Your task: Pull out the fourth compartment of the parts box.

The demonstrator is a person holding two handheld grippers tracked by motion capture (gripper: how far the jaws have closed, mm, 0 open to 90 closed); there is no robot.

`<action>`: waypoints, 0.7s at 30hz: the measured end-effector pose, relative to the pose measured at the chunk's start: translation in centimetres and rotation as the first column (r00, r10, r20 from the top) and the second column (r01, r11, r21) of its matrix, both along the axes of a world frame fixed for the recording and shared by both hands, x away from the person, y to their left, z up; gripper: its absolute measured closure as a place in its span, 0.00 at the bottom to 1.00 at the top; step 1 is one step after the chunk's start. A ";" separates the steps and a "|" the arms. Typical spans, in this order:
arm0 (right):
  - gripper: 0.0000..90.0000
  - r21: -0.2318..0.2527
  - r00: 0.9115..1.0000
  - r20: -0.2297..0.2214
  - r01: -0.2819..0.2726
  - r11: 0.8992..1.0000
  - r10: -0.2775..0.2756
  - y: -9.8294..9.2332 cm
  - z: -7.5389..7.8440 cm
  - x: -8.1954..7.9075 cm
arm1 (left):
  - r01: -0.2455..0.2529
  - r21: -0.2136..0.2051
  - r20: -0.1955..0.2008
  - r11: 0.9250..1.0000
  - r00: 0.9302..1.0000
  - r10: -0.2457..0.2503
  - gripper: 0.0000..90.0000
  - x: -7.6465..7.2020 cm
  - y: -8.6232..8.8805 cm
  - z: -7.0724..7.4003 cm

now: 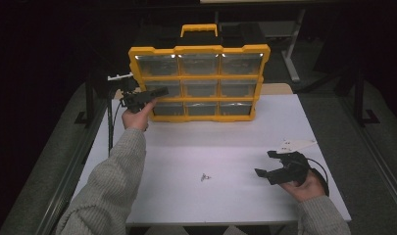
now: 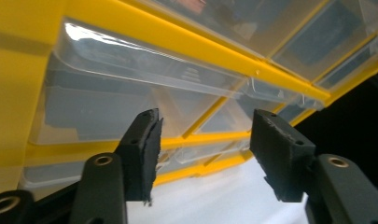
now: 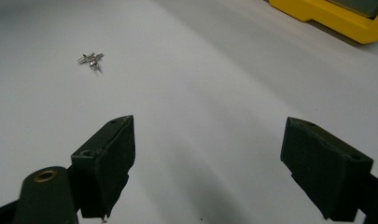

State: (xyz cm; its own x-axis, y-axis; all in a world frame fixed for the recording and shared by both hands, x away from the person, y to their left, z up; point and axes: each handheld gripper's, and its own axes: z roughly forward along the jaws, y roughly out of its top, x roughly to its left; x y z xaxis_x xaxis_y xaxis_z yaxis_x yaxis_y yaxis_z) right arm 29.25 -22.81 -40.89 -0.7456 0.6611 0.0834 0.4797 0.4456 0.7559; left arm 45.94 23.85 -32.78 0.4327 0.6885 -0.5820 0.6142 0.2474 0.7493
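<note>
Left tongs (image 1: 157, 93) part-open, empty, at the yellow organizer (image 1: 200, 50); right tongs (image 1: 265, 164) wide open, empty, over the worktop (image 1: 225, 142).

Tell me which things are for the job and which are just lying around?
For the job:
- yellow drawer box
- left tongs, open at the box's clear drawers

Lying about:
- small metal bits on the white table
- right tongs, open and low over the table
</note>
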 end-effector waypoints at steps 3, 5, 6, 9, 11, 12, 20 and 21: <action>0.19 0.004 1.000 -0.004 -0.002 1.000 0.002 0.0 0.0 0.0 | -0.019 -0.033 0.012 0.999 1.000 0.019 0.54 0.2 0.1 0.0; 0.19 0.007 1.000 -0.003 -0.008 1.000 0.008 0.1 0.0 0.0 | -0.035 -0.037 0.014 0.999 0.999 0.035 0.55 0.3 0.0 -0.1; 0.19 0.003 1.000 -0.007 -0.006 1.000 0.006 0.1 0.1 0.0 | -0.038 -0.039 0.013 0.999 0.999 0.039 0.56 0.4 0.1 -0.2; 0.19 0.007 1.000 -0.004 -0.010 1.000 0.010 0.3 0.1 0.1 | -0.044 -0.059 0.000 0.997 0.999 0.044 0.59 0.7 0.3 -0.5; 0.19 0.003 1.000 -0.001 -0.013 1.000 0.013 0.2 0.0 0.1 | -0.045 -0.080 -0.006 0.996 0.999 0.044 0.60 0.9 0.5 -0.7; 0.19 0.004 1.000 -0.004 -0.013 1.000 0.013 0.2 0.0 0.1 | -0.044 -0.095 -0.008 0.994 0.999 0.043 0.61 1.0 0.5 -0.8; 0.19 -0.001 1.000 -0.014 -0.021 1.000 0.021 0.3 -0.1 0.1 | -0.049 -0.148 -0.016 0.988 0.999 0.048 0.71 1.2 0.7 -0.9; 0.19 -0.002 1.000 -0.016 -0.023 1.000 0.023 0.4 -0.1 0.1 | -0.053 -0.150 -0.021 0.987 0.998 0.051 0.71 1.2 0.7 -1.0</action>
